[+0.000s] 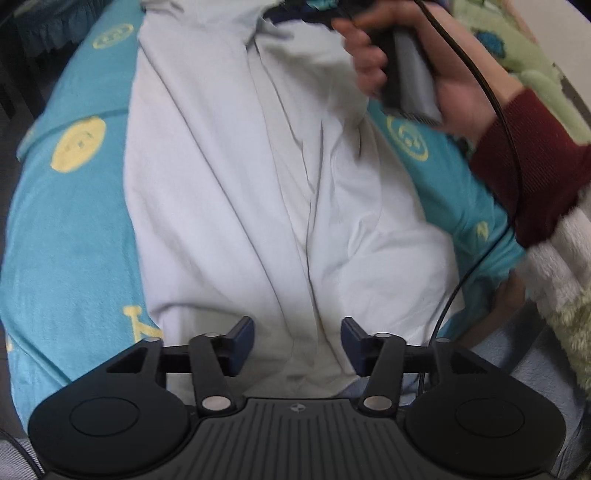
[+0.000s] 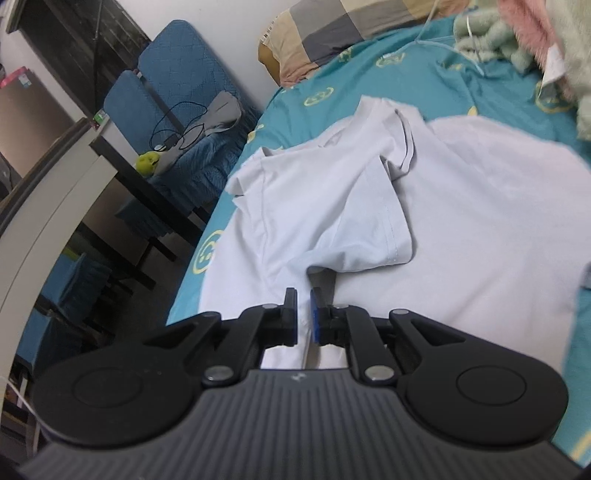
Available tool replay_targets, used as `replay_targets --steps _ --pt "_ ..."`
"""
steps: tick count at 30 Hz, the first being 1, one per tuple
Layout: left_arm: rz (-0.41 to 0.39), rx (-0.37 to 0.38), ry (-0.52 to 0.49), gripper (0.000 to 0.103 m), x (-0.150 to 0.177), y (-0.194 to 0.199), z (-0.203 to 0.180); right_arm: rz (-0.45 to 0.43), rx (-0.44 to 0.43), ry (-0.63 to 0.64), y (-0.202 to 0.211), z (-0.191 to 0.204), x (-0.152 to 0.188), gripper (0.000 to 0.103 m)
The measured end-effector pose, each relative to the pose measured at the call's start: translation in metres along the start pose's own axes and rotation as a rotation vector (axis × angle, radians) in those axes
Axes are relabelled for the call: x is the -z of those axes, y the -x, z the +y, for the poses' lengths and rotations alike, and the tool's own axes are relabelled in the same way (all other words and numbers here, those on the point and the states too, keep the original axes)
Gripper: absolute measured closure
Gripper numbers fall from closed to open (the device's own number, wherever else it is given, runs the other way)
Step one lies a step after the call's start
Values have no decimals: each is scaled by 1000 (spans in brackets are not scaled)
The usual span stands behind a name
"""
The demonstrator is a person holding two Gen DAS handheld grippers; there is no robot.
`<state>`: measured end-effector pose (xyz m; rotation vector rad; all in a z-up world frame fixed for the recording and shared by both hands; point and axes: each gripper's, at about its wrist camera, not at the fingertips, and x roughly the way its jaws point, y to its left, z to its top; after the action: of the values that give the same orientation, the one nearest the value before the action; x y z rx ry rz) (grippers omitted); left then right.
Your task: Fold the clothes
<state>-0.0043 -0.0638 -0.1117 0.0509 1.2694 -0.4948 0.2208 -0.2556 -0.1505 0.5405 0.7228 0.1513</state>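
White T-shirt [image 2: 461,206] spread on teal bed sheet [image 1: 74,221]; no legible writing seen. Left gripper [image 1: 297,341] spread; right gripper [image 2: 303,314] pinched on shirt fold.

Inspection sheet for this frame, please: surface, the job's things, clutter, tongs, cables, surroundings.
Surface: bed with teal patterned sheet.
Job's things: white T-shirt spread on the sheet, one sleeve folded over the body.
Clutter: fluffy green and pink blankets and a checked pillow at the far end.
Tongs: left tongs open above the shirt; right tongs pinched on a shirt fold.
Cables: black cable past the person's hand.
Surroundings: blue chairs, dark table.
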Motion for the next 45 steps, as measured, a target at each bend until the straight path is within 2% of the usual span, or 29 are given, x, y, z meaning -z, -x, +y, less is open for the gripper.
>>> replay_targets --steps 1,3,5,7,8,10,12,14,19,22,24,27,36,45 --pt "-33 -12 3 34 -3 8 1 -6 8 19 12 5 0 91" --pt "-108 -36 1 29 -13 26 1 -30 23 48 41 15 -2 80" --pt "-192 -54 -15 22 -26 44 -3 -68 34 79 72 26 -3 48" --pt "-260 -72 -26 20 -39 57 -5 -129 39 110 106 36 2 33" --pt "-294 -81 -31 19 -46 63 -5 -156 42 122 122 40 5 31" --pt "-353 -115 -53 11 -63 64 -11 -173 61 143 148 47 13 32" --pt "-396 -152 -89 7 -78 63 -14 -185 82 154 170 50 22 32" --pt "-420 -169 -72 7 -92 60 -9 -195 101 163 185 49 31 32" --pt "-520 -157 -28 0 -101 40 -1 -208 161 208 199 43 53 32" --pt "-597 -172 -21 0 -94 29 3 -247 173 214 199 36 66 11" --pt "-631 -205 -25 0 -88 25 7 -255 191 229 195 35 70 11" --pt "-642 -235 -20 0 -82 20 13 -259 220 240 188 33 71 11" --pt "-636 -261 -5 0 -75 19 21 -284 254 183 185 27 74 11" --pt "-632 -282 -4 0 -71 21 20 -287 257 163 185 26 75 11"
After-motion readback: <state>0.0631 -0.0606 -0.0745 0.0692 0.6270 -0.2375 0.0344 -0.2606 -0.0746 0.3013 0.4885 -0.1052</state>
